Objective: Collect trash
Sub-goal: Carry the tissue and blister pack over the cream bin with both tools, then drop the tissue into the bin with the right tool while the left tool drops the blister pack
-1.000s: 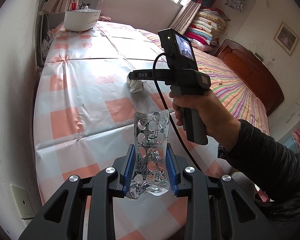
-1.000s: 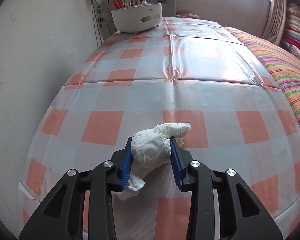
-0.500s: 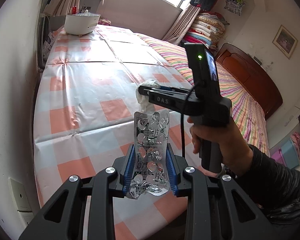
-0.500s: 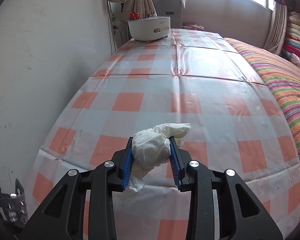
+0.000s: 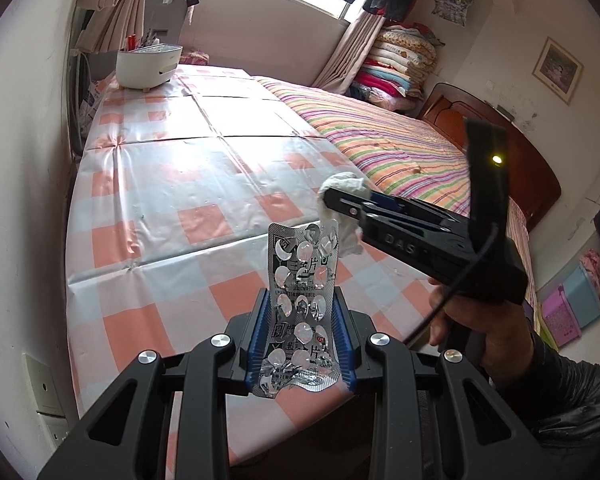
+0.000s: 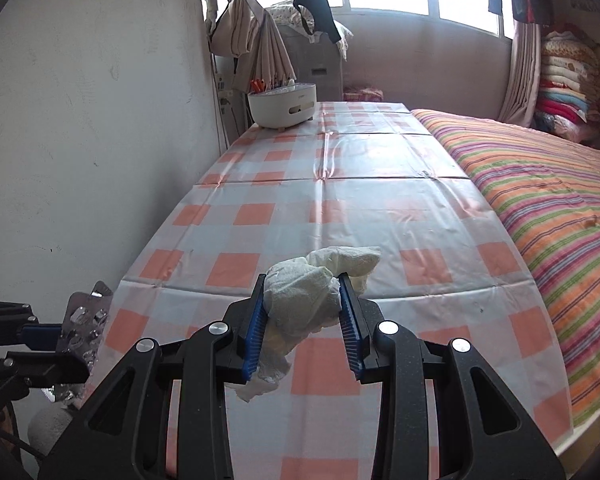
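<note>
Trash is already in both grippers, lifted clear of the checked surface (image 5: 188, 184). The left gripper (image 5: 302, 332), at the bottom centre of its own view, is clenched on an empty pill pack (image 5: 303, 308) that stands upright between the blue pads, its top edge free above them. The right gripper (image 6: 305, 312) grasps a crumpled white tissue (image 6: 312, 292), bunched between the pads with a tail hanging below and a lobe sticking out past the right pad. In the left view that same tissue shows at centre right, at the tip of the right gripper, held by a hand (image 5: 484, 332) in a dark sleeve.

No bin shows in either view, so the step in hand looks like carrying both pieces off to wherever they are dropped. To do it well, keep both grips firm and steady: the pill pack is stiff but slick foil and could slide out if the pads ease, while the tissue is soft and its loose tail could snag. Keep the two grippers apart on the way, and let go only once each is right over the bin.
</note>
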The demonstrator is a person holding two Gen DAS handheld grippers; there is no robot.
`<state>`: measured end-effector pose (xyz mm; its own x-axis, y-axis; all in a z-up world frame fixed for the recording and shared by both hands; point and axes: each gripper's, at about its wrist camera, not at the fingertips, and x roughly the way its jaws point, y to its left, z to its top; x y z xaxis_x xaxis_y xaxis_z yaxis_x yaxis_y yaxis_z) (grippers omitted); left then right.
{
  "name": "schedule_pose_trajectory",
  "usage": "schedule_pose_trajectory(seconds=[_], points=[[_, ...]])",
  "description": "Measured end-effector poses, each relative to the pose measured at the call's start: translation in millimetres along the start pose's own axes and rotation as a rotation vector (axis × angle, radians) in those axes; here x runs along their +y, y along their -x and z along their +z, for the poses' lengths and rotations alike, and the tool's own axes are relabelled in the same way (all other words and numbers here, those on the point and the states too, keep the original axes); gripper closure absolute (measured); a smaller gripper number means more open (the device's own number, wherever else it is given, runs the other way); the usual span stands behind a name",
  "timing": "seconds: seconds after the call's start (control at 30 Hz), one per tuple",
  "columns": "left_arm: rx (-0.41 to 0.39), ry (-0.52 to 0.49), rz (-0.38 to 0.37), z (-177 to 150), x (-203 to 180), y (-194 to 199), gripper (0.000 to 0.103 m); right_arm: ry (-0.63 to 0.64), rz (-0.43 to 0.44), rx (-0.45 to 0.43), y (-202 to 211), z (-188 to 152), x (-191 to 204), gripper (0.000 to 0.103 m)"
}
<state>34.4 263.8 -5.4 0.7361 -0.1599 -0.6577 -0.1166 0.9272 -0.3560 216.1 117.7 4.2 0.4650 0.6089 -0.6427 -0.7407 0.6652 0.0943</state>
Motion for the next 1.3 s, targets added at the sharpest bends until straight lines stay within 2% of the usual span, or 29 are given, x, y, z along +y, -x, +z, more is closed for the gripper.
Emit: schedule_pose_trajectory(seconds=[0.3, 0.6, 1.03, 1.3], points=[[0.016, -0.065, -0.046, 2, -43, -7, 0.074, -0.068, -0.087, -0.058, 68, -42, -52, 0.07], [0.068, -0.17, -0.138, 4, -106, -33, 0.074, -0.166, -0.205, -0.07, 121, -96, -115, 0.07], [0.143, -0.303, -0.264, -7, -198, -62, 0.074, -0.271, -0.316, -0.073, 164, -149, -147, 0.07], [0.173, -0.373, -0.305, -10, -241, -73, 0.074, -0.324, -0.364, -0.076, 186, -176, -166, 0.07]])
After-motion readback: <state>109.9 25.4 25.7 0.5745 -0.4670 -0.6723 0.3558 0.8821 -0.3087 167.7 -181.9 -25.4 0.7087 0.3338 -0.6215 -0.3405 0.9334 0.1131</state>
